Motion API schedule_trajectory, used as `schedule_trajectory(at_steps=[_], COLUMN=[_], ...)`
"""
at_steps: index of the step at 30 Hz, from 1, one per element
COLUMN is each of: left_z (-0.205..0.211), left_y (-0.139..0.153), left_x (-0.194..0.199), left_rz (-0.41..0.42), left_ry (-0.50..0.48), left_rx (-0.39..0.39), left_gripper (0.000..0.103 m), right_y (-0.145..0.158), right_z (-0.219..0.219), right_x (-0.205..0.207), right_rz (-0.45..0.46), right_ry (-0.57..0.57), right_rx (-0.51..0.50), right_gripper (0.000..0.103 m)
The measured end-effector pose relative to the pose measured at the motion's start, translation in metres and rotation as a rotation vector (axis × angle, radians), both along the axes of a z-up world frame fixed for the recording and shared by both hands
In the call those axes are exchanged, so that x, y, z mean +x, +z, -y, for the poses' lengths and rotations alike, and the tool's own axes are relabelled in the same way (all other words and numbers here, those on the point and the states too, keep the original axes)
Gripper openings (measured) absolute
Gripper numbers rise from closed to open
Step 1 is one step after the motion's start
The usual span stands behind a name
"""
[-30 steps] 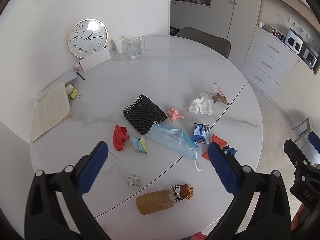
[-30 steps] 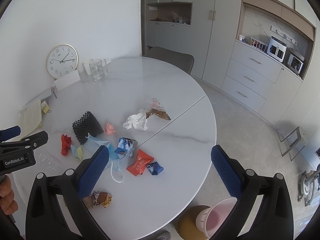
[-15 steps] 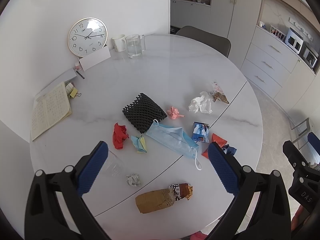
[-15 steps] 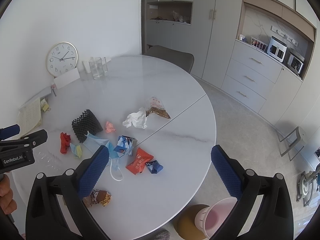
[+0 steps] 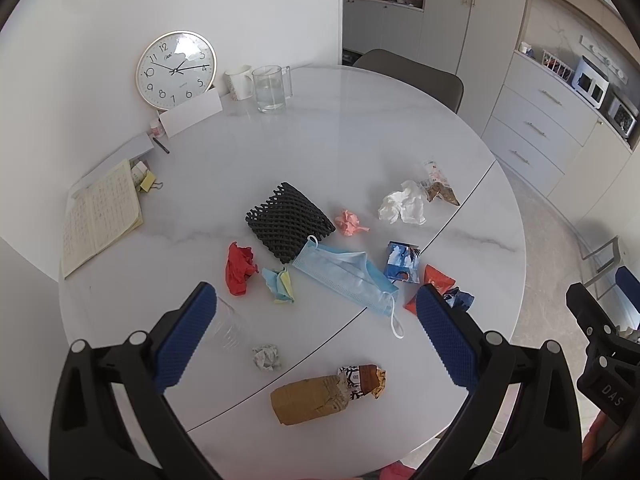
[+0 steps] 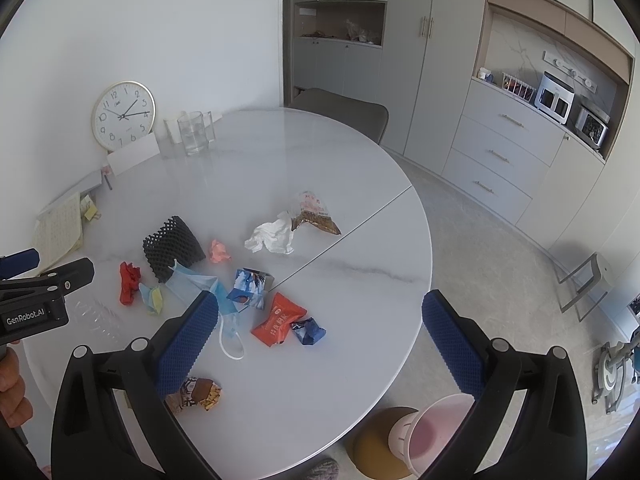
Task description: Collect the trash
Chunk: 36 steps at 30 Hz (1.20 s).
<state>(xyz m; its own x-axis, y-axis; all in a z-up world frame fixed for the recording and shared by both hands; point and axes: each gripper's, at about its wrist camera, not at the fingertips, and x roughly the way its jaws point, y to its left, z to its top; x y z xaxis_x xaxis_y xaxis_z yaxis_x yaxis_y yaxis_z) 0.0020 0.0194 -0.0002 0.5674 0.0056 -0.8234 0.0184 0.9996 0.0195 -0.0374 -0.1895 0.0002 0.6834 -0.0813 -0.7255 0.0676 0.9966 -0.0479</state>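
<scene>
Both grippers are hovering over the round white marble table (image 5: pixel 360 128), left gripper (image 5: pixel 316 332) and right gripper (image 6: pixel 320 336) spread wide, gripping nothing. Crumpled wrappers are lying scattered around a blue pleated face mask (image 5: pixel 344 276).

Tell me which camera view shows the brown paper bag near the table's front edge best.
The left wrist view: the crumpled brown paper bag lies whole between the fingers. The right wrist view hides it behind one finger; only the adjoining patterned wrapper shows.

lighting: bright, even daylight, both views. glare: pale sheen on the marble table (image 6: pixel 256 168) around the glass pitcher (image 6: pixel 194 132); reflection on the clock (image 5: pixel 176 70) face. shadows: soft, short, under the litter. distortion: strong fisheye bending, black vignette at corners. focus: sharp centrally, slightly soft toward the rims.
</scene>
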Motion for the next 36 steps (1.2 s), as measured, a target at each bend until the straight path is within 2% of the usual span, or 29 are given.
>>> schedule_trajectory(at_steps=[22,28,31,36], left_z=[-0.003,-0.011,-0.012,-0.013], left_y=[-0.005,-0.026,-0.043,-0.089], left_x=[-0.002,-0.006,-0.008,-0.024], left_rz=[0.004,-0.011,-0.020,-0.080], left_ry=[-0.022,-0.141,-0.228,-0.471], left_rx=[0.001,-0.005,0.012,0.053], left_gripper=[0.095,0.095,0.095,0.095], right_y=[-0.002,-0.016,-0.025,-0.046], right_z=[-0.001,0.005,0.002,-0.010], right_x=[-0.002,-0.008,-0.007,-0.004], right_rz=[0.012,0.053,0.030,-0.024], right_ry=[0.001,0.007,0.018,0.024], right_rx=[0.015,0.115,0.121,0.054], right_gripper=[0.101,0.101,0.101,0.101])
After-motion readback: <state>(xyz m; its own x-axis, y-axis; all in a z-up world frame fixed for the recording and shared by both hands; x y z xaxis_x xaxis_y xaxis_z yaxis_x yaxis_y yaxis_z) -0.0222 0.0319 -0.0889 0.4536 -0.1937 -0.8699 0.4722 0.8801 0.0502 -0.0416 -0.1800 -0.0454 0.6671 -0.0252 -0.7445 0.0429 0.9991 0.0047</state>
